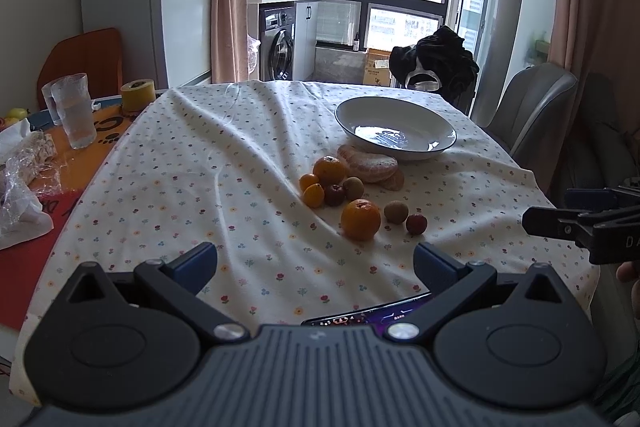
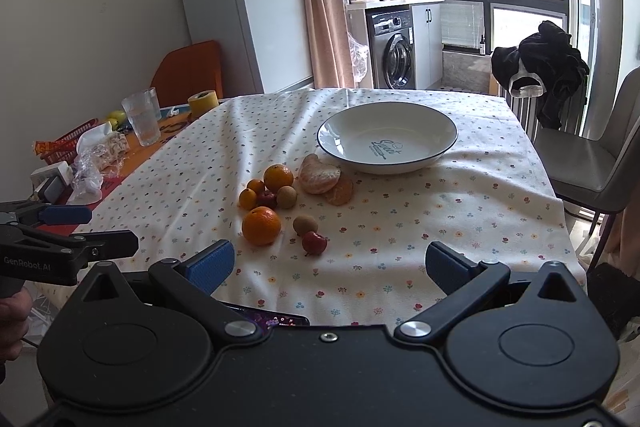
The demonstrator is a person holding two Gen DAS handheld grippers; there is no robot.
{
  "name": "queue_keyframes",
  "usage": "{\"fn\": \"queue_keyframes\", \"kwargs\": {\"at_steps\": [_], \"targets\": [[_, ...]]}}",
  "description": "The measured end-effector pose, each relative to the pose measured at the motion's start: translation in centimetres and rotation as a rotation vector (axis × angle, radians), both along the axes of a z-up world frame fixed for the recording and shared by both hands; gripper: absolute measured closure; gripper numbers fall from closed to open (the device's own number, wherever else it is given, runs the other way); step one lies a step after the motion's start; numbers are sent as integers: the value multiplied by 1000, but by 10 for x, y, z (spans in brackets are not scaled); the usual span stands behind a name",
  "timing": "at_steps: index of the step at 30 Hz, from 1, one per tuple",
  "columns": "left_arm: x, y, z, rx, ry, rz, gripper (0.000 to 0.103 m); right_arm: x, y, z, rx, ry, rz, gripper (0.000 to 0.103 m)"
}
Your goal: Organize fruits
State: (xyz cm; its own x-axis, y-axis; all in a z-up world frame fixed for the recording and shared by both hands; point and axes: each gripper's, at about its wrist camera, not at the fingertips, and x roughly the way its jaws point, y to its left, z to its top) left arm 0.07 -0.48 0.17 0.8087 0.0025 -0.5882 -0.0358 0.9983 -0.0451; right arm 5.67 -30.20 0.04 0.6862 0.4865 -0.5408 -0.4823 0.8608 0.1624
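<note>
Fruits all loose on the flowered tablecloth (image 2: 400, 259), none in the white bowl (image 2: 440, 143) yet, so this reads as the start: pre-grasp, nothing picked. Left gripper (image 1: 316, 263) spread wide, empty, held back over the near table edge. Right gripper (image 2: 330, 263) same: fingers apart, holding nothing, aimed at the pile. A phone (image 2: 276, 321) lies under both tools at the table edge.

Nearest out: big orange (image 2: 261, 225), brown kiwi-like fruit (image 2: 305, 225) and small red fruit (image 2: 314, 243) close together. Behind them a tight cluster: second orange (image 2: 278, 177), two small orange fruits, another red and another brown one. Peeled citrus halves (image 2: 320, 179) sit just beside the bowl rim.

Next move, my guess: advance one gripper, straddle the near orange, close, lift, carry to the bowl. Round fruit on wrinkled cloth could roll if nudged; centre the fingers first.
</note>
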Motion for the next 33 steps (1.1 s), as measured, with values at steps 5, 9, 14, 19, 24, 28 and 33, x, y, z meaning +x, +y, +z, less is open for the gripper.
{"fn": "queue_keyframes", "kwargs": {"at_steps": [5,9,14,19,24,28,33], "targets": [[11,2,-9,-23,8,12,0,7,5,-5,-40,-16,22,0],[21,1,-17,-10,19,28,0,16,8,-9,-36,-16,41,0],[34,2,-25,-39,28,38,0,28,13,-17,-44,-18,64,0],[46,-3,-32,-59,41,18,2,43,12,-27,-30,21,84,0],[61,-13,-37,-63,64,-12,7,53,8,-34,-11,37,105,1],[73,-17,-43,-60,93,-21,23,64,10,-41,-14,60,126,11],[90,-18,-51,-70,135,-25,35,77,15,-51,4,93,175,26]]}}
